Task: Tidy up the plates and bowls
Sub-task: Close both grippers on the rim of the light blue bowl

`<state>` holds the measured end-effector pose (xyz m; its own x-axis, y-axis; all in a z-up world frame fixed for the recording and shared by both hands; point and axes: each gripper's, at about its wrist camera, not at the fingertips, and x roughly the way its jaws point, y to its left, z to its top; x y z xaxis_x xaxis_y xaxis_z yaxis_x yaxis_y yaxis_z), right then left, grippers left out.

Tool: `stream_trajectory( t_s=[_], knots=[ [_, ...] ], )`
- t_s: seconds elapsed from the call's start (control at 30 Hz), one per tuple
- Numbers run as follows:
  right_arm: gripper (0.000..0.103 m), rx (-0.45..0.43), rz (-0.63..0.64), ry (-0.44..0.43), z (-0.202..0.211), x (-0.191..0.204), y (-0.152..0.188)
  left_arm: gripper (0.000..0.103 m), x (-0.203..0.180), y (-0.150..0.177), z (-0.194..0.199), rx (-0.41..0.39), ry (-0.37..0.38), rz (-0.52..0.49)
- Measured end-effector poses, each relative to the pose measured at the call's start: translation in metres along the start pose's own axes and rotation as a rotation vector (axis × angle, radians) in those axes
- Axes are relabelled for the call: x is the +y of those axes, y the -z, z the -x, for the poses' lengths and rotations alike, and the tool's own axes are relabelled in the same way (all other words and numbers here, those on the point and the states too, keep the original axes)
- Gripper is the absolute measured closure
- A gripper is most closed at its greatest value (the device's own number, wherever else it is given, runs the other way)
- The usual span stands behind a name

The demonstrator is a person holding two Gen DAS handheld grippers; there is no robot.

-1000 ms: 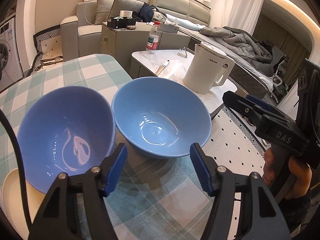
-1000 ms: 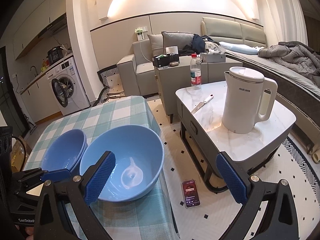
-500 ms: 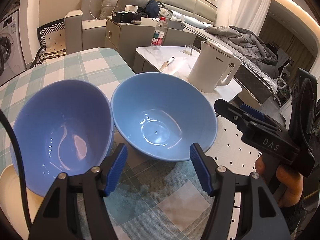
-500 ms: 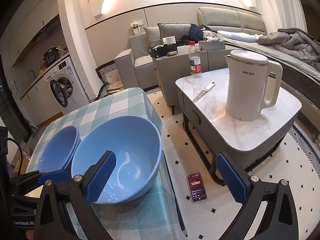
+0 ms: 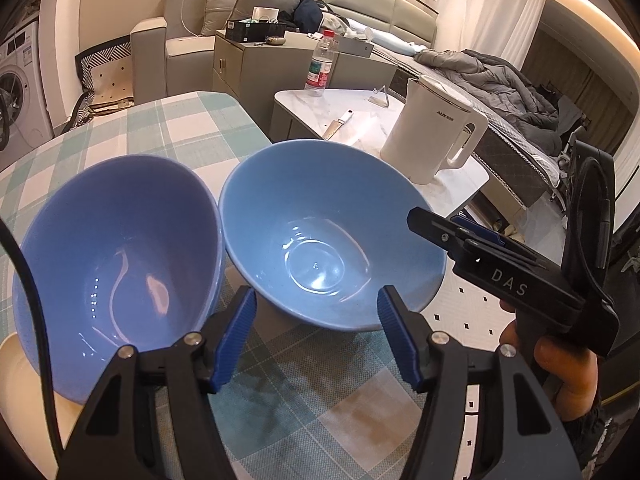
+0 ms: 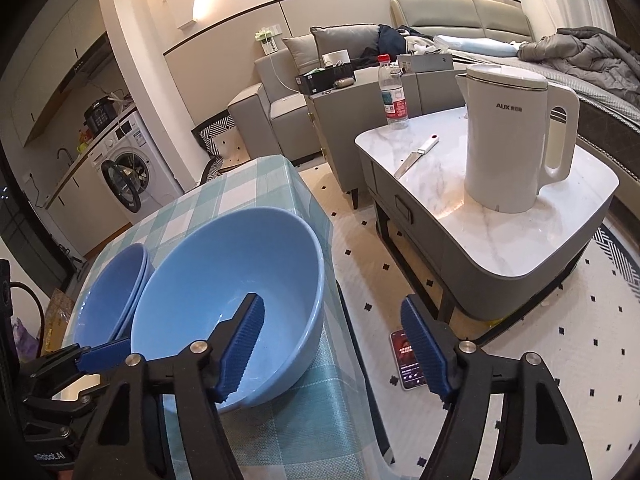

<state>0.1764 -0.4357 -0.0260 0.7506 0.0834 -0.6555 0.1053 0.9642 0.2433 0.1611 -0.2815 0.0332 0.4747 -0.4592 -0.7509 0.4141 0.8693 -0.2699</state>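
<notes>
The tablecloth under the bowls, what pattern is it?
Teal-and-white check on the tablecloth, clearest in the left wrist view.

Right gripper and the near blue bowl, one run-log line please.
right gripper: closing, astride bowl rim, not gripping | light blue bowl: on table | left gripper: open, empty

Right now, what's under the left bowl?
The left bowl sits nested in a second blue bowl, only its rim showing. A cream plate peeks out beneath; the rest is covered.
</notes>
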Motion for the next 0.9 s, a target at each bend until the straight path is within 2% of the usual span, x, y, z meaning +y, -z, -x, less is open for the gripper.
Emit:
stream_trajectory(
  t_s=[0.17,0.2,0.37,0.43,0.53,0.9],
  knots=[
    [0.032,0.000,-0.009,-0.014,-0.003,0.001,0.001,0.041,0.001,-0.001,-0.004,0.006,0.005,0.002],
    [0.036,0.002,-0.005,-0.014,-0.004,0.002,0.001,0.041,0.001,-0.001,-0.004,0.006,0.006,0.001],
    [0.043,0.014,0.010,-0.026,-0.008,0.005,0.003,0.041,0.001,-0.002,-0.006,0.005,0.003,0.000],
    [0.050,0.020,0.024,-0.028,-0.009,0.008,0.004,0.041,0.001,-0.002,-0.007,0.004,0.002,0.001],
    [0.055,0.025,0.045,-0.031,-0.011,0.012,0.005,0.045,0.003,-0.003,-0.008,0.005,0.001,0.006],
    [0.060,0.018,0.097,-0.044,-0.012,0.024,0.008,0.055,0.006,-0.003,-0.010,0.000,-0.013,-0.001]
  ],
)
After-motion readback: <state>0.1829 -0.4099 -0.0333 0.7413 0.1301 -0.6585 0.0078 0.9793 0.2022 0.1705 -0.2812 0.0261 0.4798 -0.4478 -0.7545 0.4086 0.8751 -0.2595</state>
